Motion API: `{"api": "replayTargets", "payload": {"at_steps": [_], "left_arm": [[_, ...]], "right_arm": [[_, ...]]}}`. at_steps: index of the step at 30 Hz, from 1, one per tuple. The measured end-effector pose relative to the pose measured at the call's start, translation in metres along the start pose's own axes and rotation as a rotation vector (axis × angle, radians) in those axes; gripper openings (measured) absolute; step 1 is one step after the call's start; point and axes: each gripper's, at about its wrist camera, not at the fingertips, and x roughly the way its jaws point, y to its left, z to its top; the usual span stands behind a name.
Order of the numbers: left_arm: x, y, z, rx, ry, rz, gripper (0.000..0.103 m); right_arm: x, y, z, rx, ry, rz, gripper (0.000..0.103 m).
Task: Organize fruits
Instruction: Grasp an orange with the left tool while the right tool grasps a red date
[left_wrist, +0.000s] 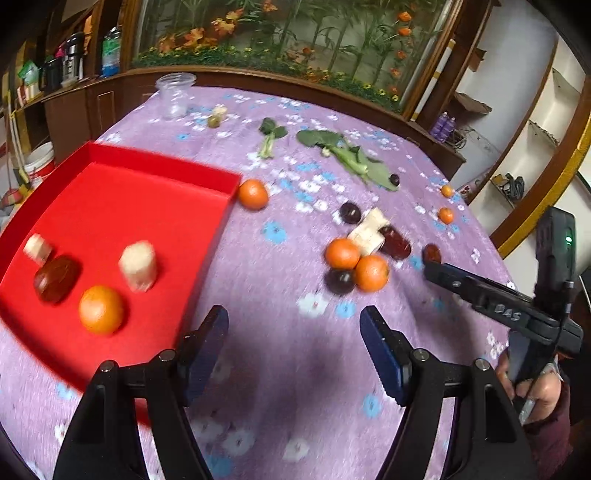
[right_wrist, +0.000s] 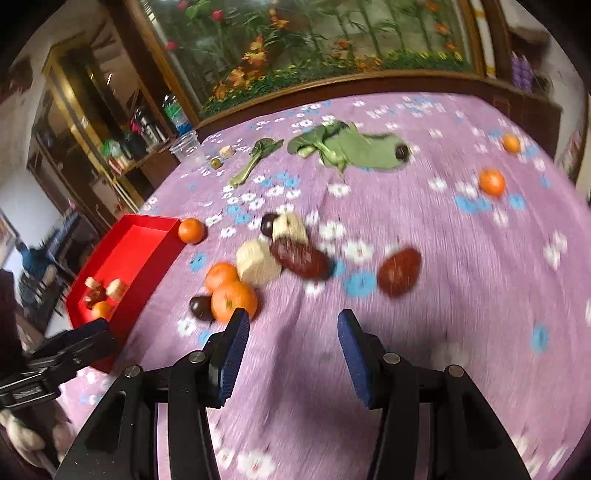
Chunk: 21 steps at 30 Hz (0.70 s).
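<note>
A red tray lies on the left of the purple cloth; it holds an orange, a red date and two pale sugarcane chunks. It also shows in the right wrist view. My left gripper is open and empty beside the tray's near right edge. My right gripper is open and empty, just short of a cluster of two oranges, dark plums, pale chunks and red dates. A lone date lies ahead of it.
Another orange sits against the tray's far corner. Green leaves lie further back with a dark plum. Two small oranges lie at the far right. A clear plastic cup stands at the far edge.
</note>
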Motion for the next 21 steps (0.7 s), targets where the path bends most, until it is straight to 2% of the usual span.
{"api": "replayTargets", "payload": {"at_steps": [3, 9, 15, 19, 21], "left_arm": [[0.014, -0.004, 0.015, 0.005, 0.0, -0.016, 0.073], [0.04, -0.002, 0.039, -0.039, 0.024, -0.059, 0.073], [0.069, -0.001, 0.049, -0.041, 0.084, -0.077, 0.072], [0.083, -0.01, 0.049, -0.018, 0.117, -0.087, 0.07], [0.08, -0.018, 0.046, 0.019, 0.105, -0.106, 0.07]], "right_arm": [[0.014, 0.001, 0.01, -0.052, 0.009, -0.041, 0.054], [0.041, -0.002, 0.018, -0.087, 0.038, -0.033, 0.054], [0.053, -0.005, 0.018, -0.067, 0.044, -0.003, 0.054], [0.051, -0.012, 0.017, -0.034, 0.039, 0.019, 0.047], [0.049, -0.015, 0.017, -0.015, 0.033, 0.027, 0.046]]}}
